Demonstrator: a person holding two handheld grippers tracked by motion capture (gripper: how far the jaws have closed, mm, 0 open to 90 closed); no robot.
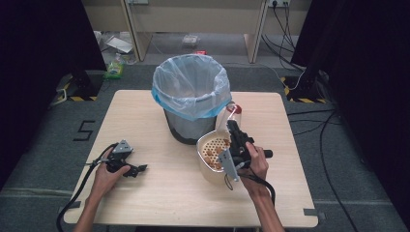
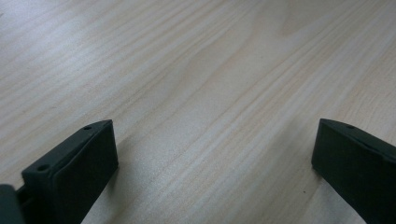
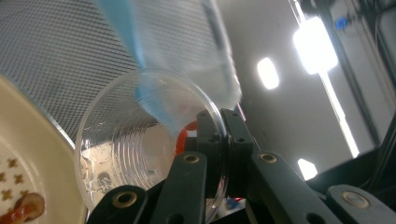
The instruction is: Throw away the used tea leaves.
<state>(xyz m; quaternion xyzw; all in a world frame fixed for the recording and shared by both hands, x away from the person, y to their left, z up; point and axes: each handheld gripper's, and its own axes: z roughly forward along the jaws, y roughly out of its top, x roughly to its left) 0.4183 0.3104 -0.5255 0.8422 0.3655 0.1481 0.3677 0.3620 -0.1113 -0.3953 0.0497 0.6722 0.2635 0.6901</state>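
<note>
My right gripper (image 1: pixel 234 126) is shut on the rim of a clear plastic cup (image 1: pixel 233 111), held tipped on its side just above the far edge of a cream strainer bowl (image 1: pixel 199 146). Brown food pieces (image 1: pixel 211 154) lie in the bowl. In the right gripper view the jaws pinch the cup (image 3: pixel 140 149) wall at the gripper (image 3: pixel 223 122), and wet residue clings inside the cup. My left gripper (image 1: pixel 139 169) rests on the wooden table (image 1: pixel 145 203) at the left, open, with bare wood (image 2: pixel 210 70) between its wide-apart fingers (image 2: pixel 79 163).
A mesh waste bin (image 1: pixel 186 126) lined with a blue bag (image 1: pixel 191 87) stands at the table's middle back, right behind the bowl and cup. Its mesh wall (image 3: pixel 56 56) and bag edge (image 3: pixel 122 28) are close to the cup. Cables lie on the floor at the right.
</note>
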